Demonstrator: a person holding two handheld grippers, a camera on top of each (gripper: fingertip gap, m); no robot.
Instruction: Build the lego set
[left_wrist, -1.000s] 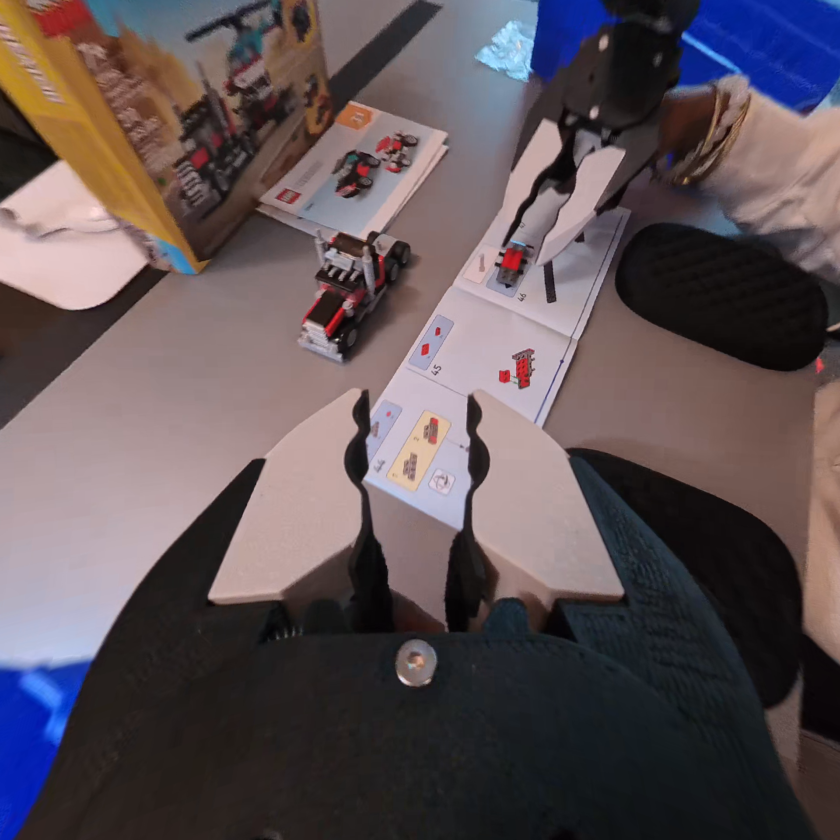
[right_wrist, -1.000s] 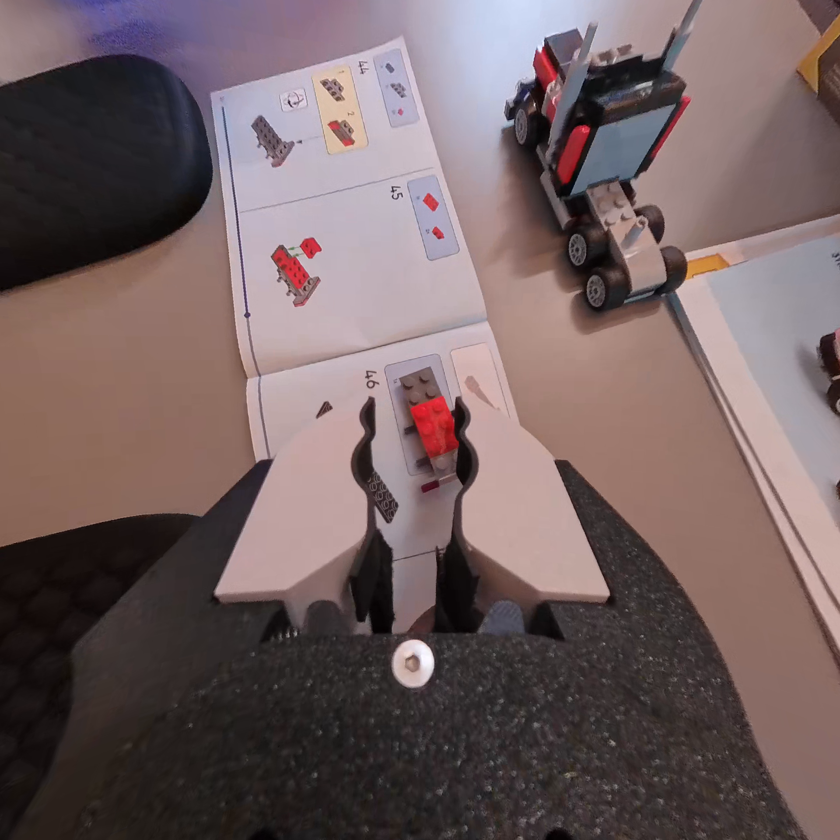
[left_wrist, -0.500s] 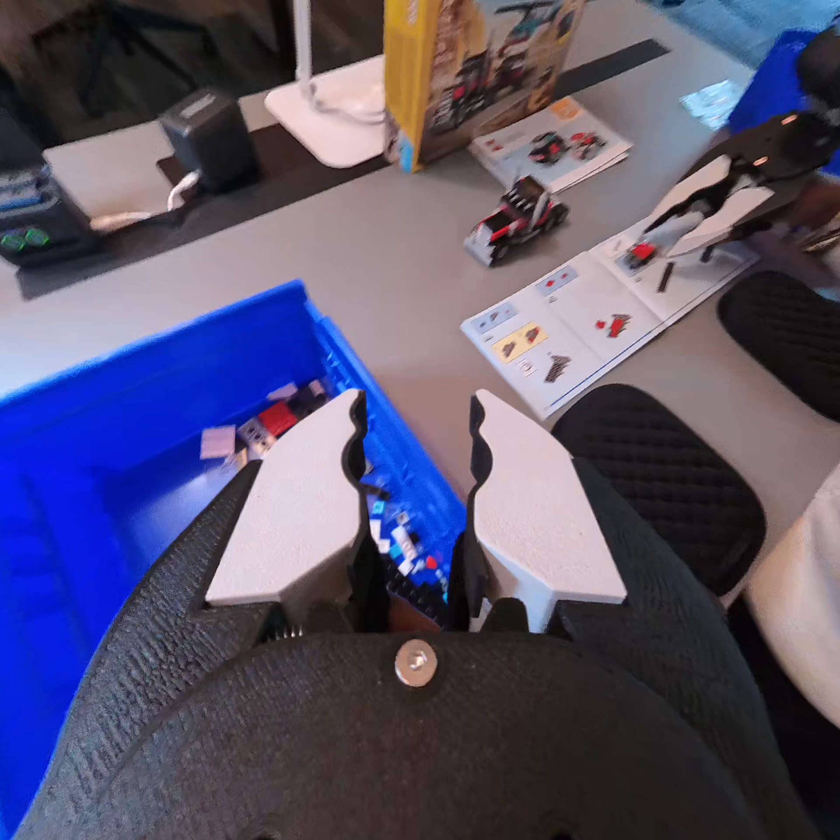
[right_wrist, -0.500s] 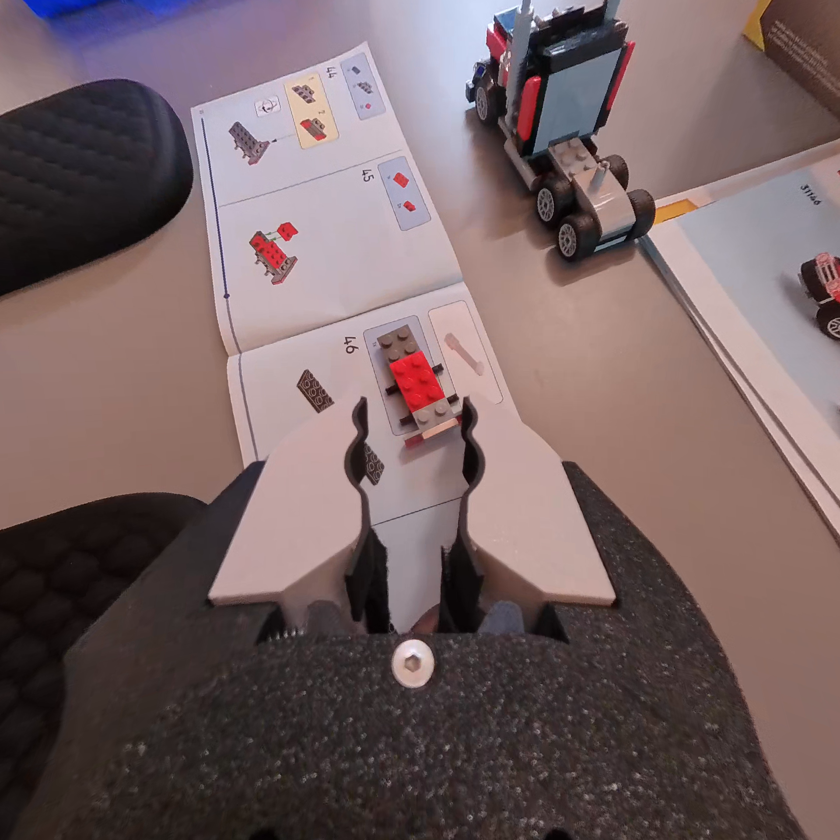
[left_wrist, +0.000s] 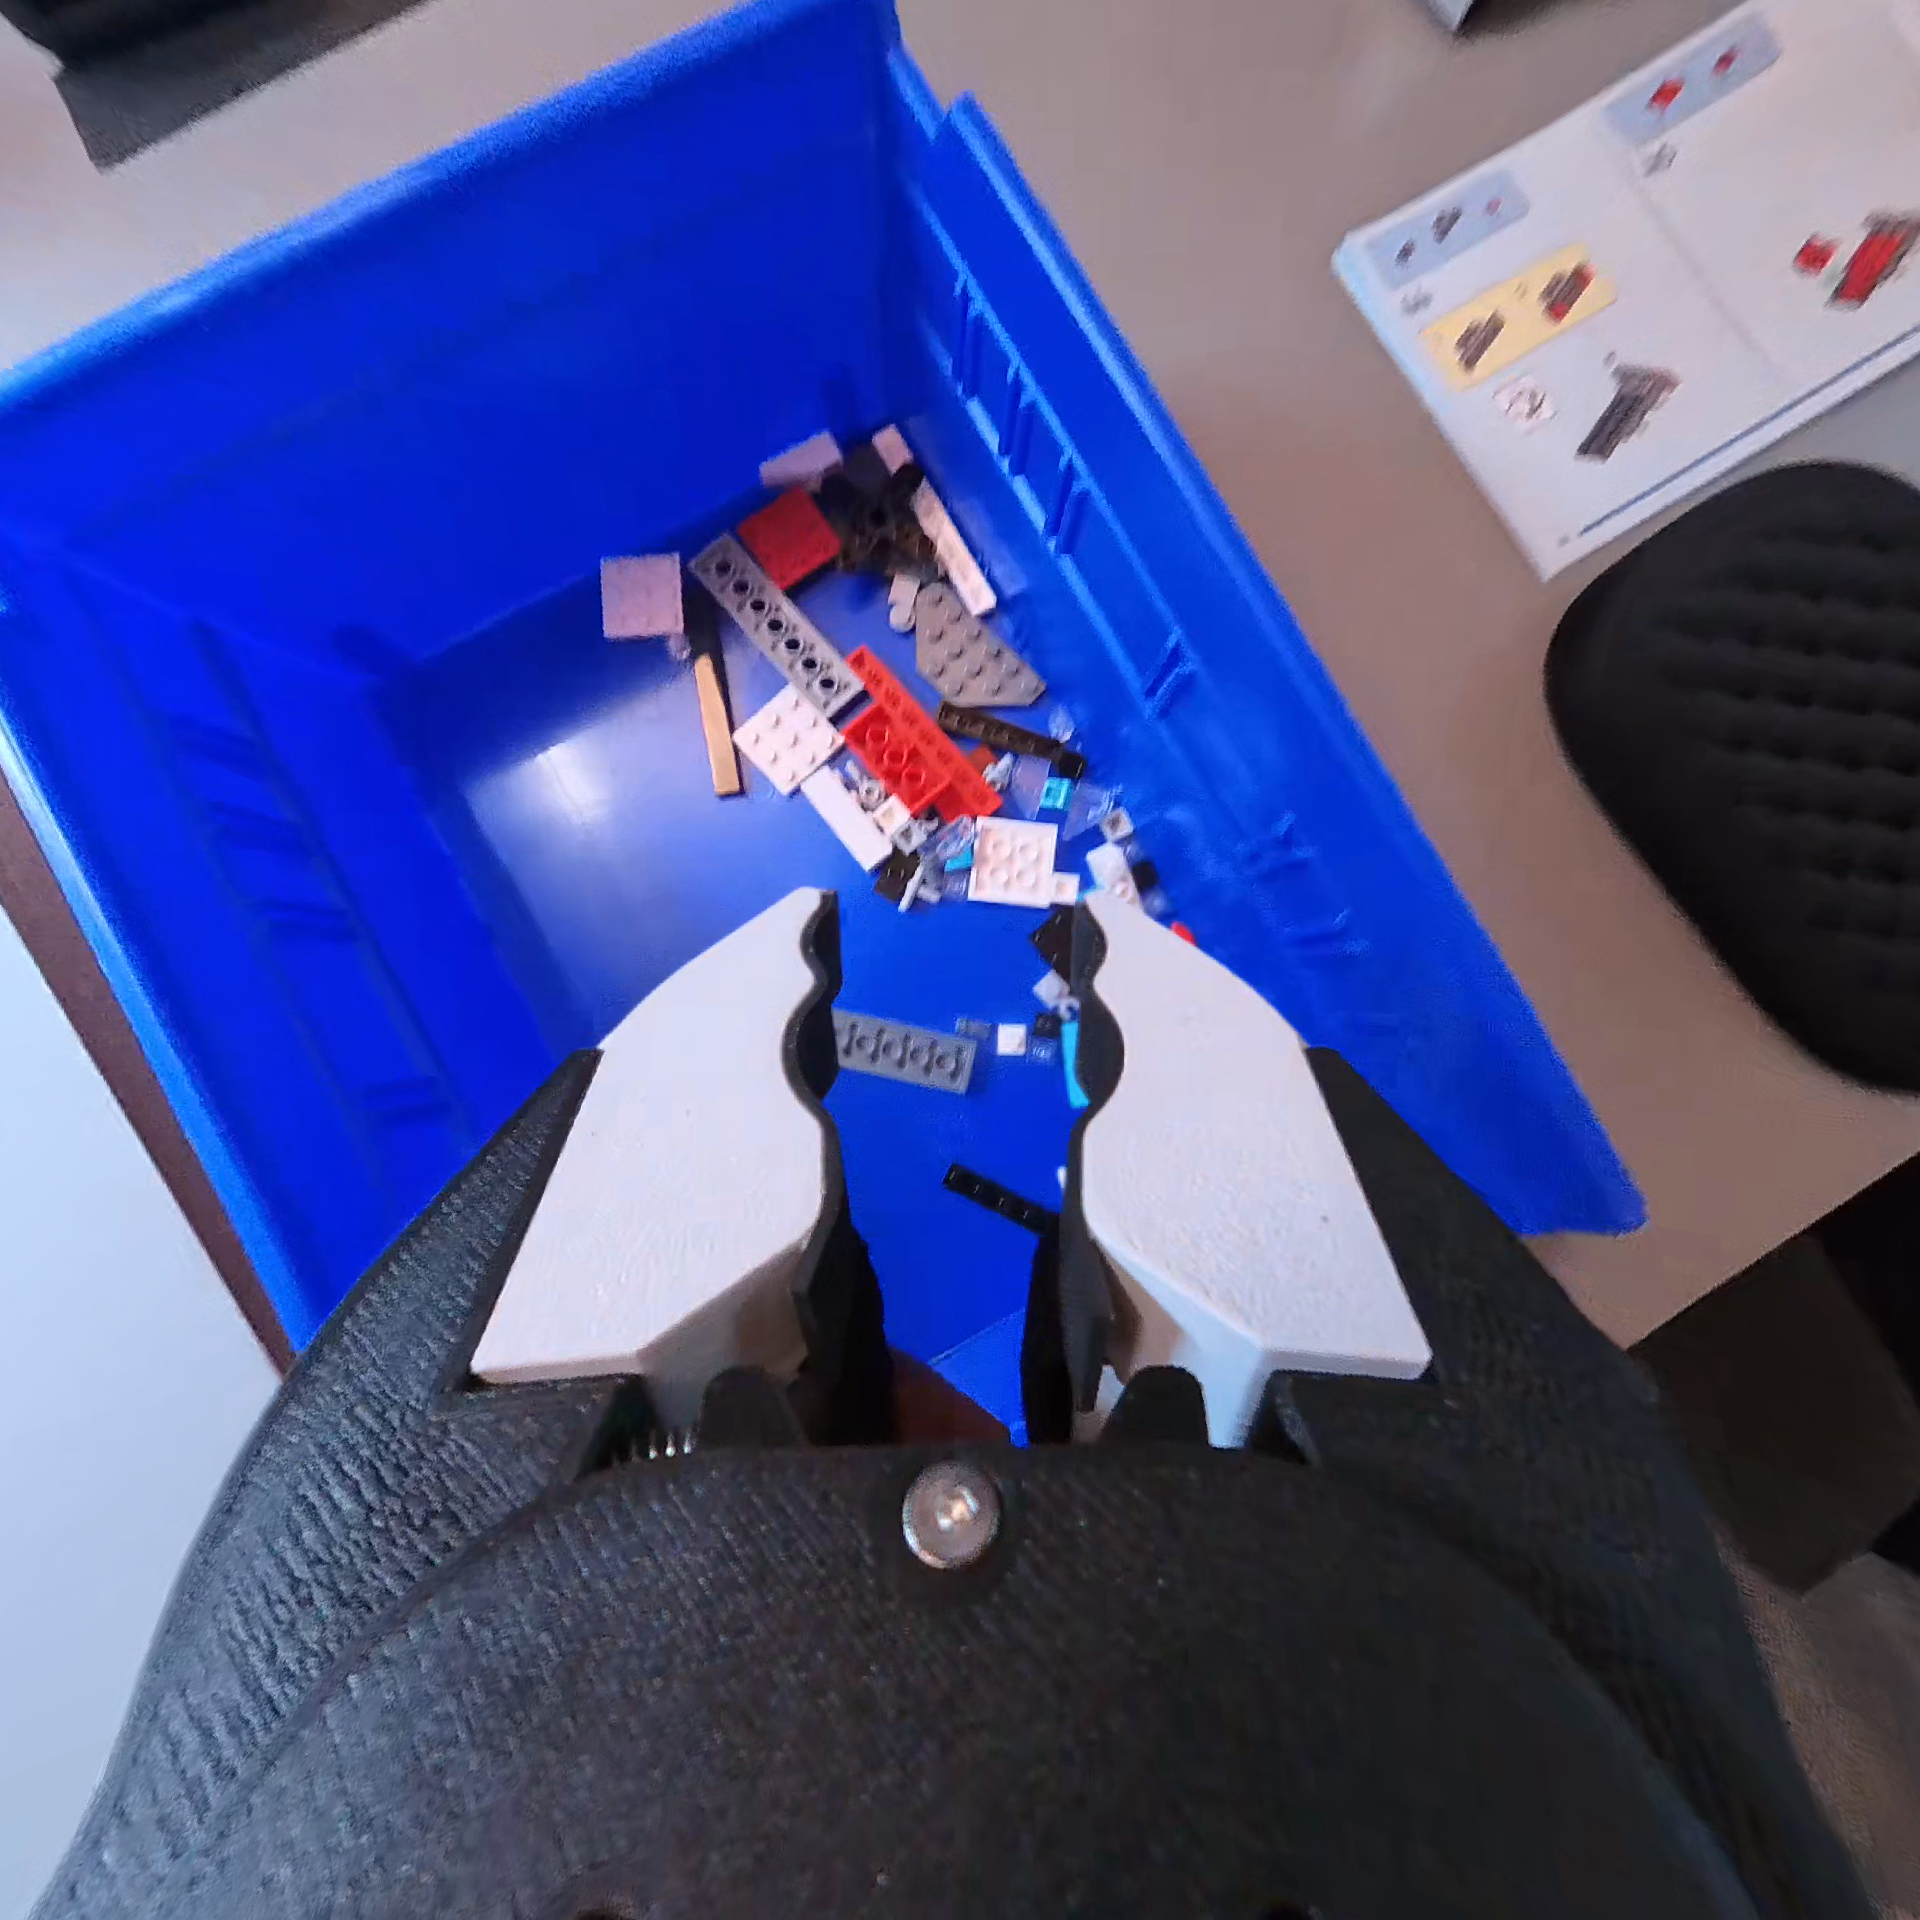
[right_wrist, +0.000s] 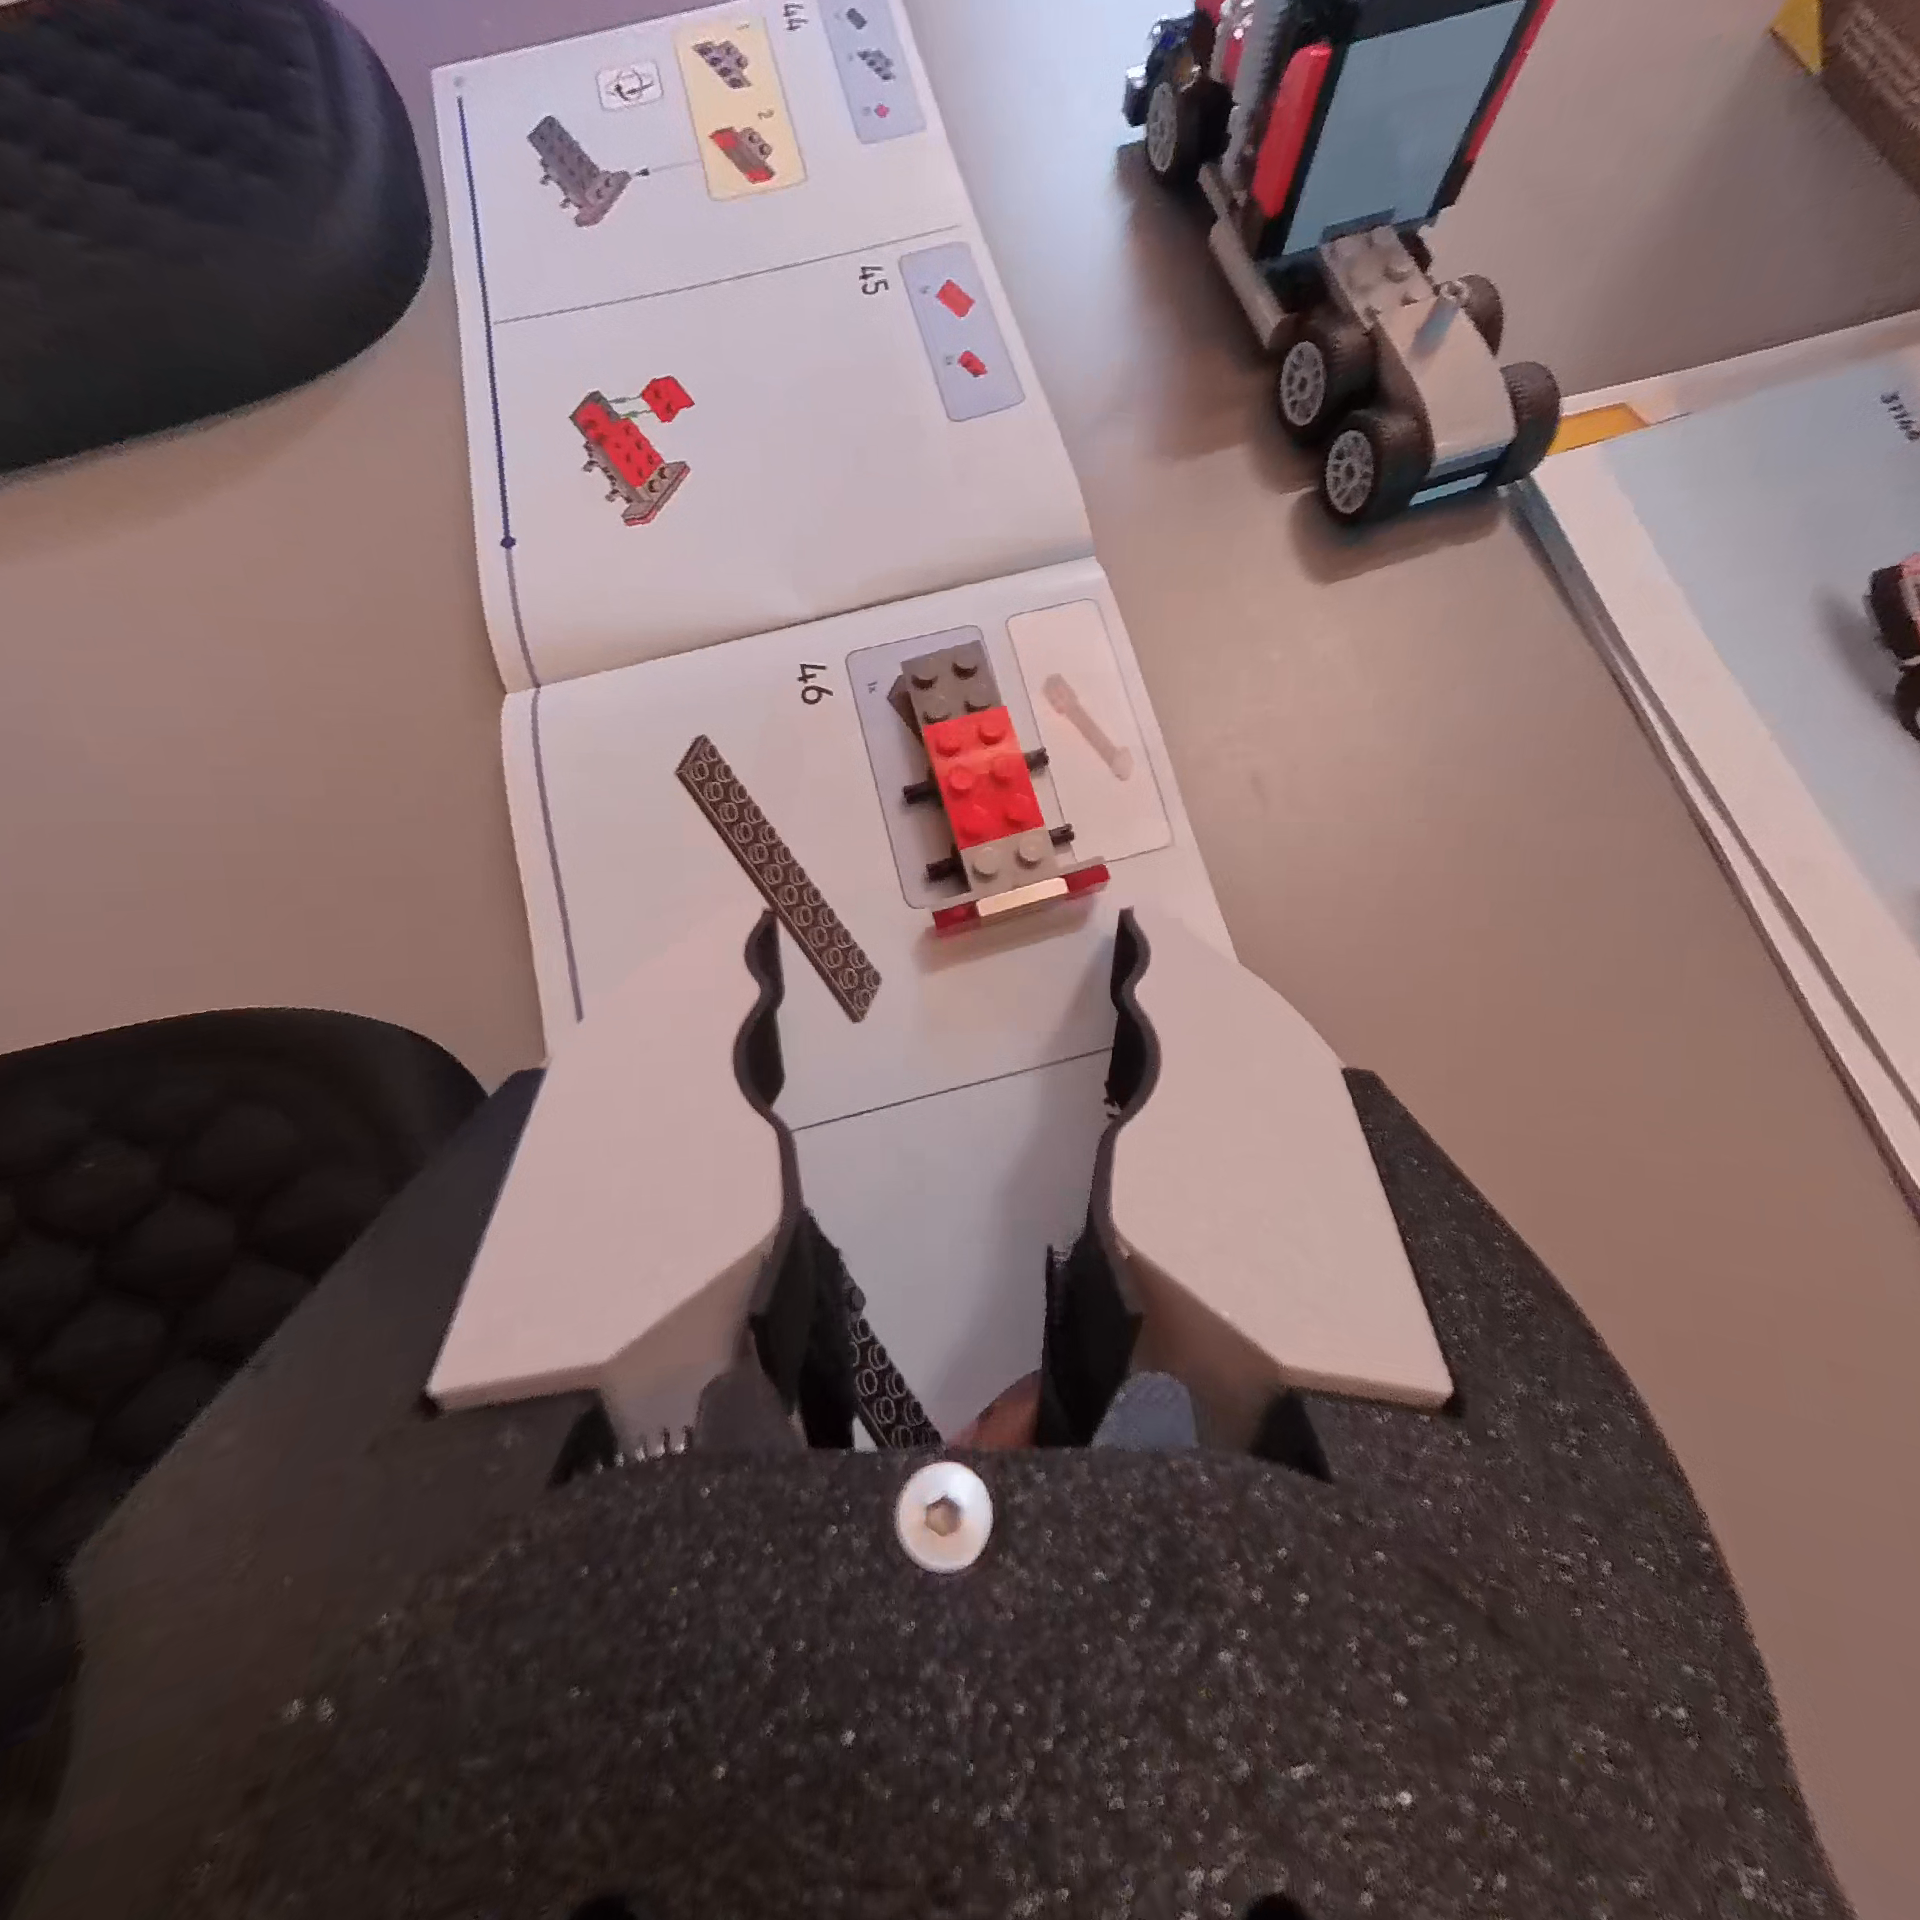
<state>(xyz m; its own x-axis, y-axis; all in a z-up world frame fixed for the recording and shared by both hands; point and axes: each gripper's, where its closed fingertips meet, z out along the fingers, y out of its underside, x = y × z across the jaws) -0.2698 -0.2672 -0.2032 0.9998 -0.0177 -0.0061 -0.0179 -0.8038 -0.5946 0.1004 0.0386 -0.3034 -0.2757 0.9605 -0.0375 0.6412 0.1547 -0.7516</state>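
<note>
The small red and grey lego assembly is seen lying on the open instruction booklet, with a long dark plate just beside it, partly hidden behind the right gripper, whose jaws are spread and empty. The left gripper, likewise parted and empty, is held over the blue bin of loose pieces. The built truck is cut off at the top edge.

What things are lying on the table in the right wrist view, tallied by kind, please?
Instruction booklets: 2, the open booklet and the second booklet
Lego truck: 1
Red-and-grey assembly: 1
Long dark plate: 1
Black pads: 2, far pad and near pad
Total: 7
</note>
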